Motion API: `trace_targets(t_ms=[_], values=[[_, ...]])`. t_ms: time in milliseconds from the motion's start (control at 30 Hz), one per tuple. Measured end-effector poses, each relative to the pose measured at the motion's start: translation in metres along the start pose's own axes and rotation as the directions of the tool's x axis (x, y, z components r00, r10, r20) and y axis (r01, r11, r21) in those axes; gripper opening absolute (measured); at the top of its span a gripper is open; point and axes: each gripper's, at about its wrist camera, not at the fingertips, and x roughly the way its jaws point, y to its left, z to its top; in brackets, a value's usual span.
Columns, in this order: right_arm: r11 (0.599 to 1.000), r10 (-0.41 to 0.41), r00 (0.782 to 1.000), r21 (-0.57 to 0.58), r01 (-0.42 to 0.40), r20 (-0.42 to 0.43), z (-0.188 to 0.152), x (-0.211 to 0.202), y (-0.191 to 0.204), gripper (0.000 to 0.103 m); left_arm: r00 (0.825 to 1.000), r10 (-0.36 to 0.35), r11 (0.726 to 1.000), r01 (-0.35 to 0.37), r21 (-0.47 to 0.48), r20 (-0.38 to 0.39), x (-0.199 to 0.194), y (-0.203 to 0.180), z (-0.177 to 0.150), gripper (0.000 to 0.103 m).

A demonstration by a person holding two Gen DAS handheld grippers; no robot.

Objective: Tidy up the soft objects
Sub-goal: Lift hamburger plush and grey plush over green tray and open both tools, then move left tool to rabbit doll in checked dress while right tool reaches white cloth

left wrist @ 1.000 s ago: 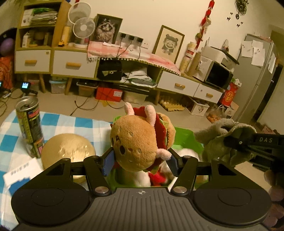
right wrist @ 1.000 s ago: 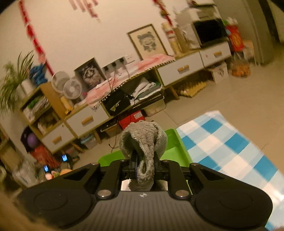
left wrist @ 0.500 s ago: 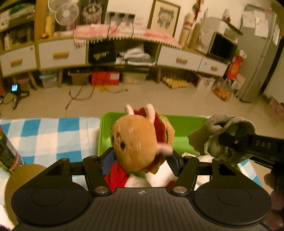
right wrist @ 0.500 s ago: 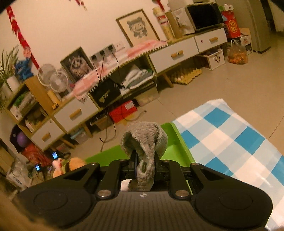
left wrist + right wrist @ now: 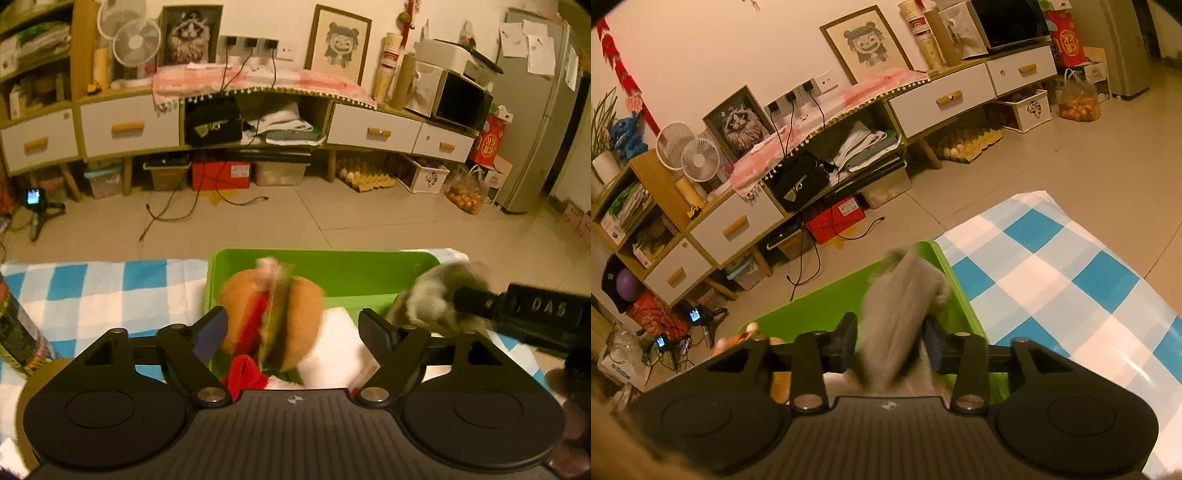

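Two soft toys look blurry over the bright green plastic bin (image 5: 332, 269). "DAS" is printed on the right gripper (image 5: 890, 341). The left gripper (image 5: 295, 330) is opening, its pads off the round brown plush hamburger (image 5: 273, 314). The right gripper is opening too, with the fuzzy grey plush toy (image 5: 901, 306) between its jaws.
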Motion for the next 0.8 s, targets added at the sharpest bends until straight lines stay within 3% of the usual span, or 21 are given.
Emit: trace_targets(t_ms=[133,800], values=[[1.000,-0.016,1.000,-0.009,0.016,0.006,0.002,-0.012,0.000,0.022,1.000,0.014,0.999,-0.015,0.046,0.005,-0.011,-0.006,-0.006,0.080],[0.992,-0.069,0.998,-0.107,0.067,-0.014,-0.025,-0.082,0.005,0.036,1.000,-0.014,0.999,0.015,0.046,-0.024,-0.066,0.015,-0.053,0.092]])
